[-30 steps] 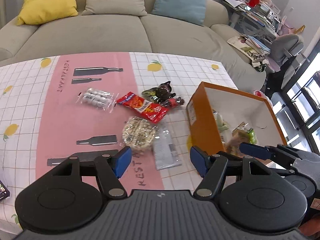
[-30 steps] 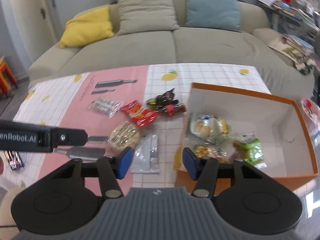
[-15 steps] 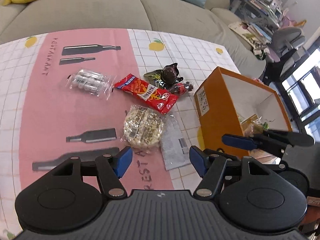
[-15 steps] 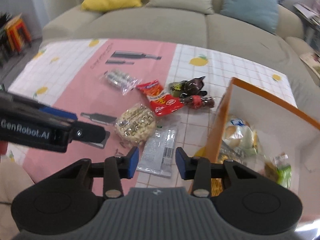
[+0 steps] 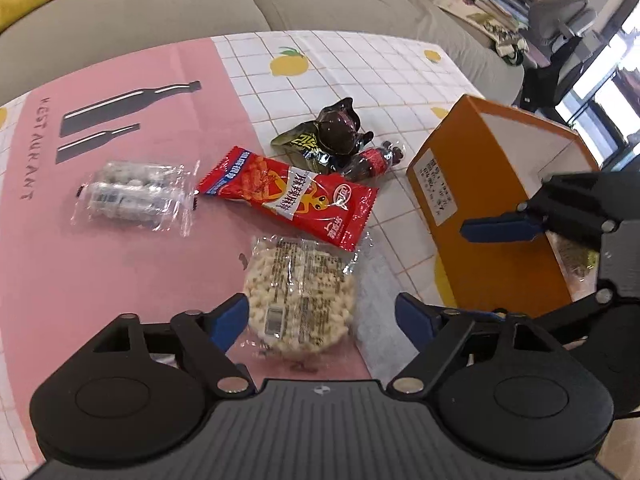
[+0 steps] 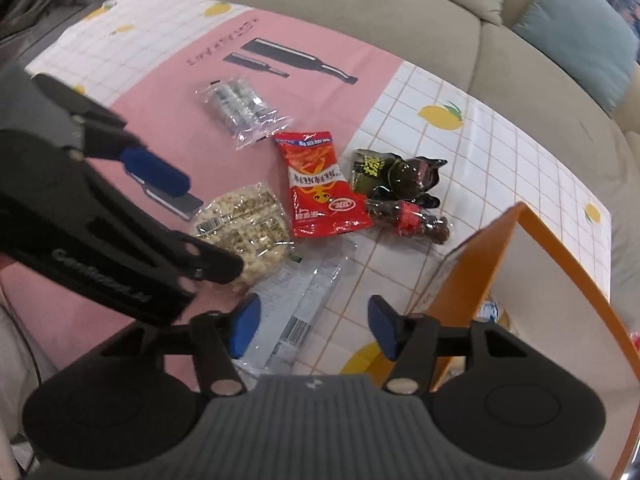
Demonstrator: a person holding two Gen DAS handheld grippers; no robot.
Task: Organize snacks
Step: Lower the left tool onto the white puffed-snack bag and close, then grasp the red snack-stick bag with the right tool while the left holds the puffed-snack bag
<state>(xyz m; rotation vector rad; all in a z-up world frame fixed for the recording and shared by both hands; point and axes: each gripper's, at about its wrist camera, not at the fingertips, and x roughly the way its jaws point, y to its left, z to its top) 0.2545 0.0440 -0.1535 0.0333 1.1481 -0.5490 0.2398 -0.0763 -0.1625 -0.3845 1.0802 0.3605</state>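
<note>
Right now both my jaws stand apart and empty: the left gripper (image 5: 320, 316) straddles the round rice-cake pack (image 5: 300, 292), the right gripper (image 6: 310, 326) hangs over the clear flat packet (image 6: 304, 300). Those two overlap, so closing may drag both. The orange box (image 6: 532, 264) wall crowds my right; open table (image 5: 100, 264) lies left and far.

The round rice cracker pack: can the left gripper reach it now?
Probably yes. The left gripper is open, the rice cracker pack lies between its fingertips, and nothing covers it; the red snack packet only borders its far edge.
</note>
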